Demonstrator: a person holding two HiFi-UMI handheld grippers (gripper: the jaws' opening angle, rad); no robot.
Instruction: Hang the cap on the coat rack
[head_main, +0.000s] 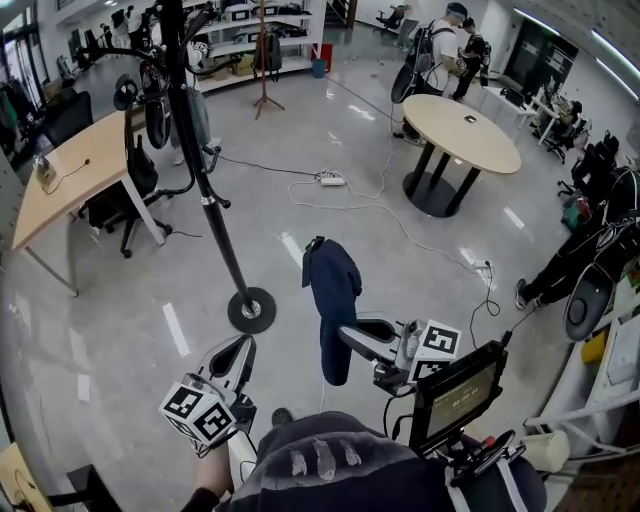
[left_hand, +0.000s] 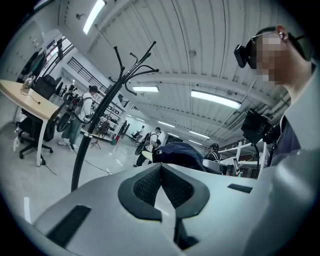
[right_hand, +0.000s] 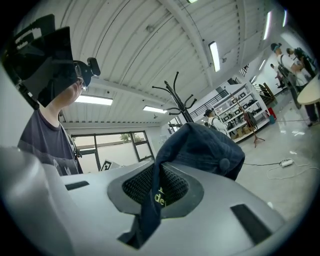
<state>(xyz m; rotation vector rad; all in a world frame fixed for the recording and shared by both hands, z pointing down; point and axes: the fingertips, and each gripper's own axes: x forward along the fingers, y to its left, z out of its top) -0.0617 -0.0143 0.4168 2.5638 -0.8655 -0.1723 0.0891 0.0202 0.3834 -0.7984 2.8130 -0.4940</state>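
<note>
Navy cap (head_main: 333, 300), pinched by its edge in right claw (head_main: 345, 334), hangs mid-air right of coat rack (head_main: 207, 195) pole; left claw (head_main: 240, 349) pressed together, empty; lift high w/ steady grip, hook crown onto rack top.

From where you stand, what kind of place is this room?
Most likely an open-plan office or lab workspace: a wooden desk with an office chair, a round table, and storage shelves along the far wall.

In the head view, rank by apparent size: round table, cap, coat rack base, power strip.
1. round table
2. cap, not far behind; it hangs nearer the camera, which inflates it
3. coat rack base
4. power strip, clearly smallest
</note>
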